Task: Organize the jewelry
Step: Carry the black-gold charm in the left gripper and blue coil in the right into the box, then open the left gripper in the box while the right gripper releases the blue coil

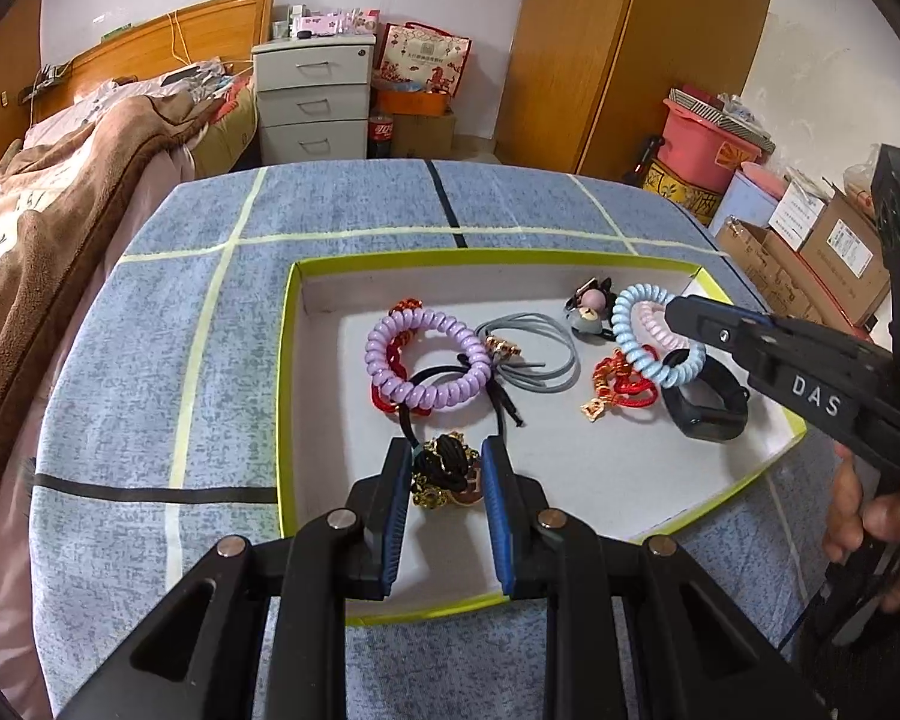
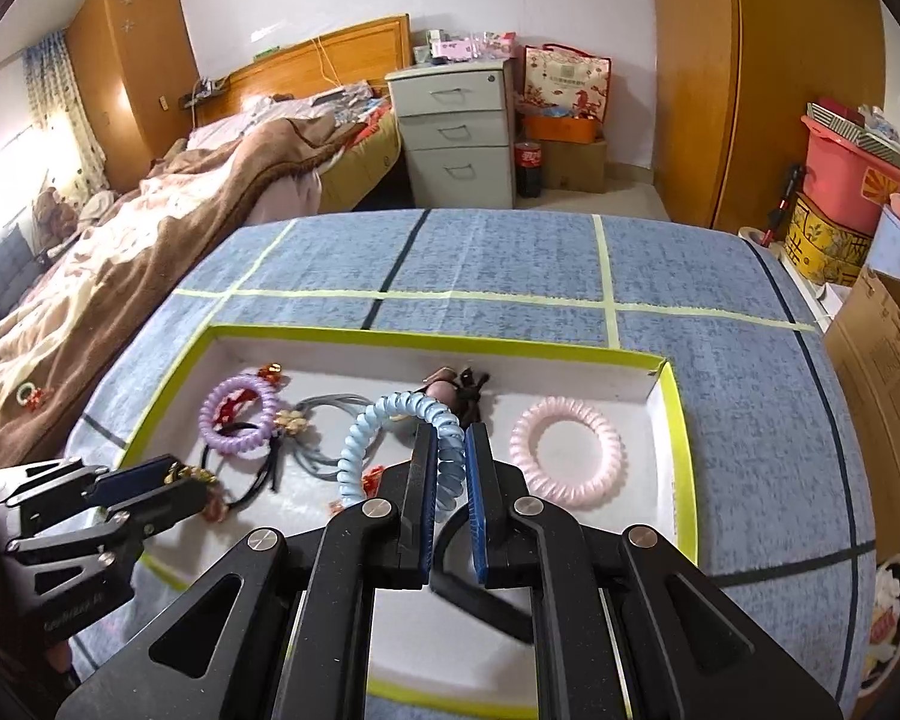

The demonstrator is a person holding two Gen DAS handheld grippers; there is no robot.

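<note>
Gripping the blue coil hair tie [image 2: 390, 438], the right tongs [image 2: 450, 450] pinch one side of its loop, so it stands raised above the floor of the yellow-rimmed tray [image 2: 681, 456] on the bench [image 2: 750, 360], apparently for relocation. The left tongs [image 1: 447, 468] straddle a black-and-gold hair ornament [image 1: 444, 471] near the tray's front edge, pads close on both sides, though a firm grip cannot be confirmed. Lying flat inside are the purple coil tie [image 1: 426, 360] and pink coil tie [image 2: 564, 450], evidently awaiting sorting.
</note>
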